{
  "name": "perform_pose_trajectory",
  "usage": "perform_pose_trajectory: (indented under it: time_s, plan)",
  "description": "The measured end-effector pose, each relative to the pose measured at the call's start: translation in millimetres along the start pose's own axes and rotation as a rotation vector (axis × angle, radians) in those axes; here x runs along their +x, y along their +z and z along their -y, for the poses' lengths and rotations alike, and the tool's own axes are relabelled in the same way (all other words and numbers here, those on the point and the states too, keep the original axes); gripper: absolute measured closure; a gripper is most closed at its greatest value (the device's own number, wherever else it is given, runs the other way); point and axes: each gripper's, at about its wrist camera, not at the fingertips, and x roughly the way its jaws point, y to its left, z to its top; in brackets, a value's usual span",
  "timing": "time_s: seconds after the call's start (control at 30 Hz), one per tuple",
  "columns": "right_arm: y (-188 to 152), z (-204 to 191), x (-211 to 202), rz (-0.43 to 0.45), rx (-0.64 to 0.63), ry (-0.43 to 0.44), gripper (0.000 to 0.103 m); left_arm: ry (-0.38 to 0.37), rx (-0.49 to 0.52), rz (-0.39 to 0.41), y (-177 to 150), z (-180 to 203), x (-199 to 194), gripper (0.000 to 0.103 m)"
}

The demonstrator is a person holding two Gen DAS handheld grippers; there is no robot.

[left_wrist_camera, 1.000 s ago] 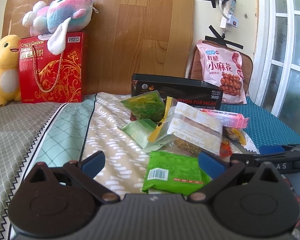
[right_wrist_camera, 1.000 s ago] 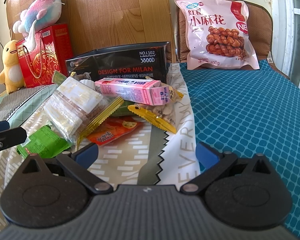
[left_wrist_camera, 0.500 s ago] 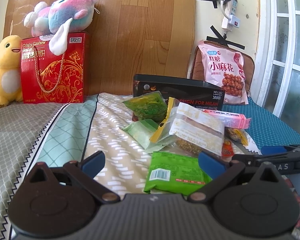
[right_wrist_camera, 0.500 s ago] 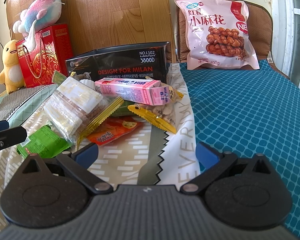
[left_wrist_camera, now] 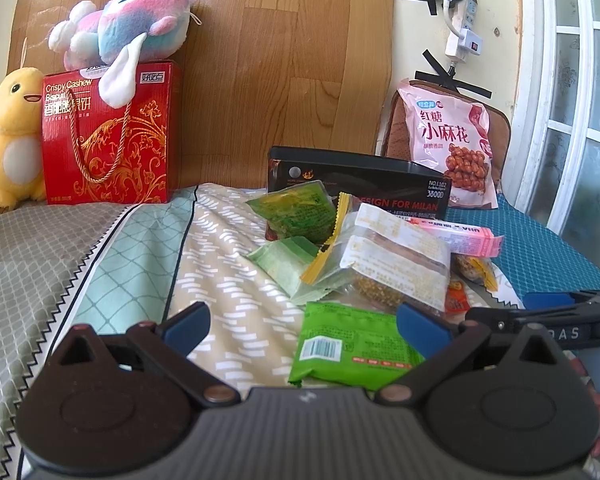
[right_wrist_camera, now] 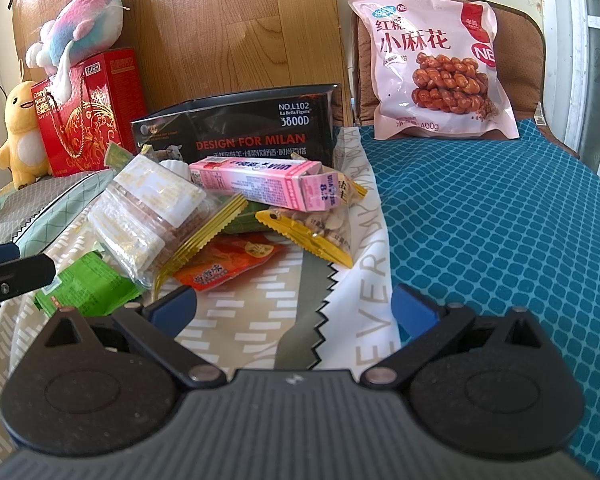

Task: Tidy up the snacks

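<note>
Apparently early | left tool (left_wrist_camera: 302, 326) spread wide, empty; right tool (right_wrist_camera: 294, 306) likewise | snack pile (right_wrist_camera: 236, 204) lies loose on the bed just before the black box (right_wrist_camera: 240, 130) | nothing sorted; all packets remain.

My left gripper (left_wrist_camera: 302, 326) hangs wide open over the bed (left_wrist_camera: 112, 264), empty. A green packet (left_wrist_camera: 348, 354) lies just ahead between its fingers. Behind that I see the snack pile (left_wrist_camera: 380, 260) against a black box (left_wrist_camera: 360, 180); the right gripper (left_wrist_camera: 540, 316) juts in beside it.
</note>
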Motion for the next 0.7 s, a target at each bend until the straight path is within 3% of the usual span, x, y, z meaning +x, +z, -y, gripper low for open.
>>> perform_pose_trajectory:
  time_s: [0.7]
  plan:
    - [-0.9, 1.2, -3.6, 0.027, 0.014, 0.026, 0.000, 0.050, -0.028, -0.009, 0.7, -3.2, 4.5, 0.000]
